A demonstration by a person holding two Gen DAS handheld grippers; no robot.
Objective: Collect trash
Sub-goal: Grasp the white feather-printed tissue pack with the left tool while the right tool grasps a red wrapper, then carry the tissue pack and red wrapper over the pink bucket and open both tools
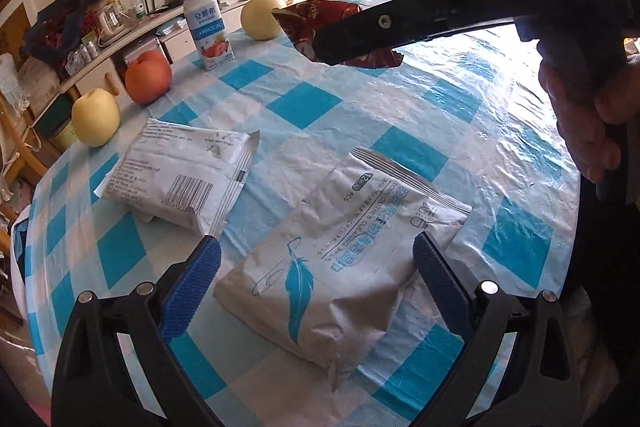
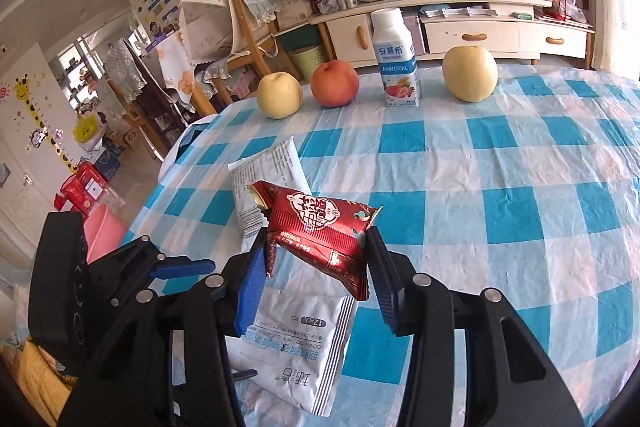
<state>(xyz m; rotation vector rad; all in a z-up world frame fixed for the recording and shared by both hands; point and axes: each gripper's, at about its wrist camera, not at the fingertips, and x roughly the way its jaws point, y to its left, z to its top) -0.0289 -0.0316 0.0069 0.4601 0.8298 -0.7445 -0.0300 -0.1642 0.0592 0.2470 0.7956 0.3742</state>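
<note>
My right gripper (image 2: 316, 275) is shut on a red snack wrapper (image 2: 320, 231) and holds it above the table; both also show in the left wrist view, the wrapper (image 1: 320, 23) at the top. My left gripper (image 1: 316, 287) is open, its blue pads on either side of a white wipes packet with a blue feather (image 1: 332, 267) lying on the checked tablecloth. This packet shows under the right gripper too (image 2: 296, 347). A second white packet with a barcode (image 1: 180, 175) lies to the left, also in the right wrist view (image 2: 268, 183).
Along the far table edge stand two yellow pears (image 2: 279, 95) (image 2: 470, 73), a red apple (image 2: 334, 83) and a yoghurt drink carton (image 2: 396, 63). A pink bin (image 2: 102, 231) sits beside the table at the left. A TV cabinet (image 2: 460, 27) is behind.
</note>
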